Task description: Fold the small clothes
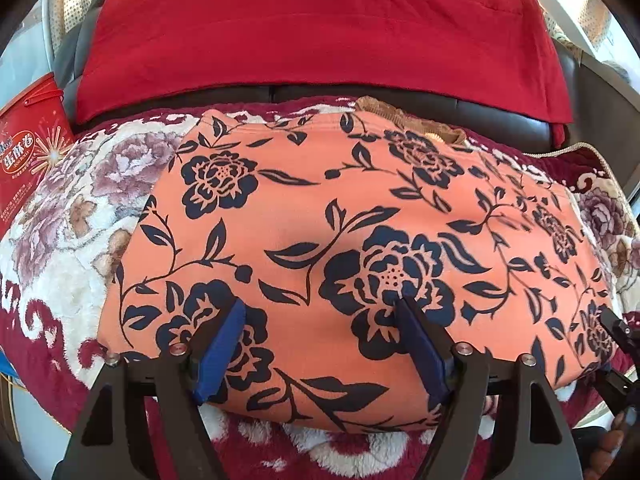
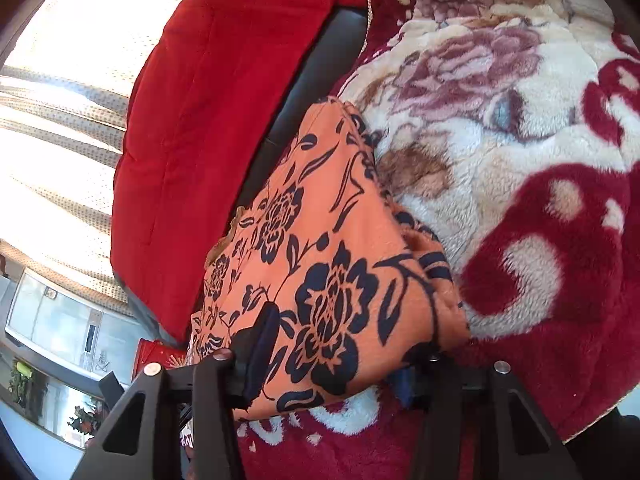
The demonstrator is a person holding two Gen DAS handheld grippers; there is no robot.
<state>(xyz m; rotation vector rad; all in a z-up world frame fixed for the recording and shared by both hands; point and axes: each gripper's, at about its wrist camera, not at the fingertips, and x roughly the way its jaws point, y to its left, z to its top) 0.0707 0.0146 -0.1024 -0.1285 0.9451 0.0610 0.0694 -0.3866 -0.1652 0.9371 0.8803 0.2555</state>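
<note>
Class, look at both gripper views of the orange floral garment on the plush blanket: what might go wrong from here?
1. The left gripper stands open over the orange floral garment, so closing may pinch the plush blanket too.
2. The right gripper straddles the garment's thick edge; one finger is hidden beneath, so layers could slip apart when lifted.

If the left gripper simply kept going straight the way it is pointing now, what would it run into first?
Most likely the orange flowered garment: the open left gripper already has its fingers over the near part of it. Beyond lie the dark sofa back and the red cloth, though depth is hard to judge.
</note>
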